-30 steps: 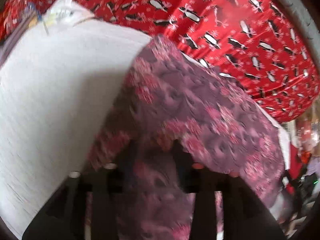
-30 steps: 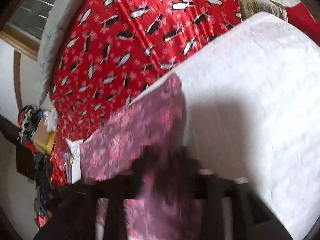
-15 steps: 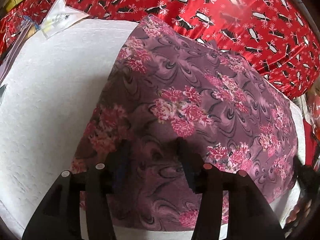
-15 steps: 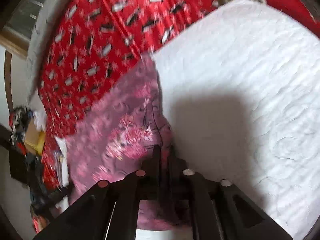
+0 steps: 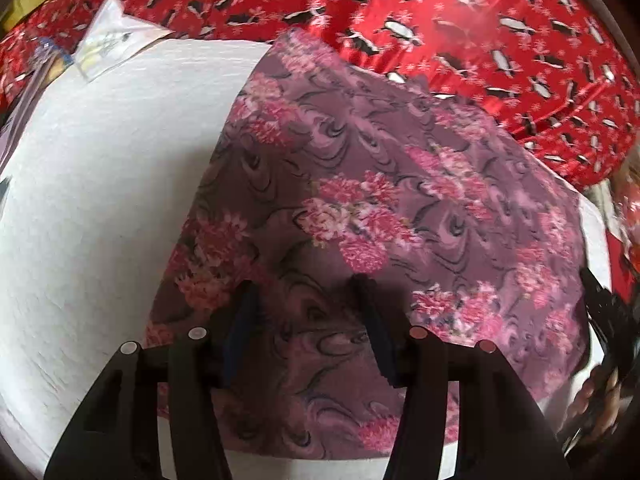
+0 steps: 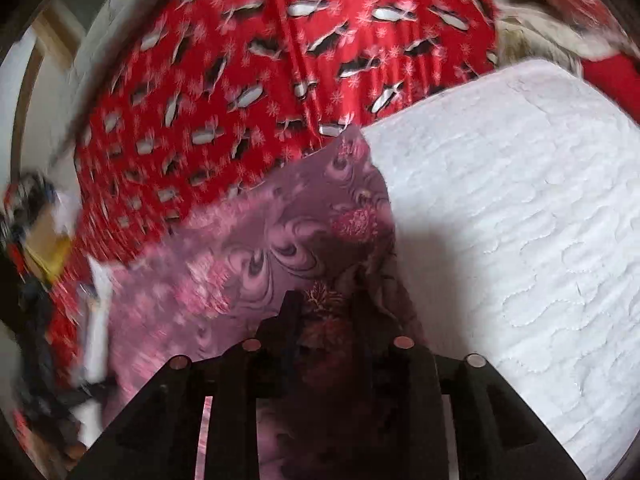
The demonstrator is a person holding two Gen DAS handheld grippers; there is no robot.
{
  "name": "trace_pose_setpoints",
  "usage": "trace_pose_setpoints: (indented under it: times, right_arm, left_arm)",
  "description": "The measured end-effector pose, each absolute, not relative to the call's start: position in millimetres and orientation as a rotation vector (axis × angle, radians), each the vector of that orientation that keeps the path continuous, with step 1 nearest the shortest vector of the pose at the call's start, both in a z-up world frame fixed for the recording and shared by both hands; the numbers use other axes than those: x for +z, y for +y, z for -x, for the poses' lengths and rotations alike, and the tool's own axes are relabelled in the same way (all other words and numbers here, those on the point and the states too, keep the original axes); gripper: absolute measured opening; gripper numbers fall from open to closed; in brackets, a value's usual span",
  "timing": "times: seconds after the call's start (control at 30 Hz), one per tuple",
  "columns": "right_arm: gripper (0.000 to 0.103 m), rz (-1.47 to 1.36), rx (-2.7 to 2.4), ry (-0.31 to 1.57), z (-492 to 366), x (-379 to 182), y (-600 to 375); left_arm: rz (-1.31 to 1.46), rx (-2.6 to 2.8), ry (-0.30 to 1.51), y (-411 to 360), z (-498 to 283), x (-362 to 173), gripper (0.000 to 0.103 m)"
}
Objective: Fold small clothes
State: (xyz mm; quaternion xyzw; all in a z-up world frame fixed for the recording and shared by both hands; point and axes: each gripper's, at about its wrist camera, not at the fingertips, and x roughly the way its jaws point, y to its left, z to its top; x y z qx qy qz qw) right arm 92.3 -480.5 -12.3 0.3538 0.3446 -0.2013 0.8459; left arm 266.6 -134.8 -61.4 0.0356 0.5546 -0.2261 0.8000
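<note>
The floral cloth [image 5: 380, 208] lies spread on the white quilted pad [image 5: 100, 200]. The left hand-held gripper [image 5: 304, 304] hovers over its near edge, jaws apart; the right hand-held gripper [image 6: 326, 312] likewise gapes. Pinch both near corners evenly, then fold toward the pad's far edge.

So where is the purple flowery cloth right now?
The purple floral cloth lies on the white quilted pad, along its edge by the red penguin-print blanket; in the left wrist view, it sits under the open left gripper.

Bare white pad [image 5: 100, 184] lies left of floral cloth [image 5: 380, 184].
</note>
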Motion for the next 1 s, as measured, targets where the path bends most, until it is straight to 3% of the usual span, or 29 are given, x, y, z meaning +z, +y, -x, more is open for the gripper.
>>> trace_pose_setpoints:
  times: [0.1,0.17,0.23,0.33,0.4,0.43,0.53,0.63,0.67,0.8,0.87,0.9,1.0]
  right_arm:
    - [0.033,-0.775,-0.448,0.67,-93.8,4.8,-496.3]
    - [0.045,-0.768,-0.478,0.651,-102.1,12.7,-510.6]
    - [0.051,-0.794,-0.514,0.655,-108.8,8.1,-522.6]
    - [0.051,-0.888,-0.553,0.732,-128.5,-11.8,-542.1]
    - [0.038,-0.912,-0.526,0.696,-136.9,-15.9,-545.8]
    - [0.003,-0.903,-0.492,0.669,-139.3,-13.1,-546.2]
    - [0.004,-0.824,-0.533,0.633,-144.5,-8.0,-546.5]
    - [0.003,-0.854,-0.578,0.72,-144.3,-30.3,-555.2]
    - [0.012,-0.856,-0.574,0.711,-140.7,-24.8,-554.0]
    - [0.017,-0.75,-0.5,0.619,-129.2,10.6,-527.9]
    - [0.032,-0.733,-0.426,0.558,-123.4,18.8,-510.7]
    - [0.035,-0.728,-0.391,0.556,-125.9,17.4,-501.7]
    - [0.034,-0.665,-0.375,0.759,-145.6,-18.9,-483.3]
  left_arm:
    - [-0.025,-0.541,1.202,-139.0,-286.3,-48.7,0.052]
    - [-0.03,-0.544,1.181,-150.2,-304.3,-37.8,0.052]
    - [-0.07,-0.524,1.16,-166.0,-322.2,-31.9,0.053]
    - [-0.085,-0.528,1.177,-184.7,-343.9,-31.9,0.053]
    - [-0.086,-0.532,1.171,-193.0,-354.3,-34.0,0.053]
    - [-0.095,-0.521,1.163,-194.5,-357.3,-36.4,0.054]
    - [-0.161,-0.426,1.173,-201.4,-373.9,-64.3,0.059]
    - [-0.147,-0.429,1.164,-198.9,-379.8,-63.0,0.06]
    - [-0.136,-0.444,1.18,-197.0,-381.8,-58.7,0.059]
    - [0.028,-0.503,1.169,-167.8,-383.4,-35.9,0.06]
    - [0.107,-0.497,1.172,-152.6,-382.2,-36.9,0.06]
    - [0.108,-0.463,1.206,-148.7,-382.3,-45.9,0.06]
    - [0.053,-0.442,1.265,-145.1,-380.1,-67.0,0.062]
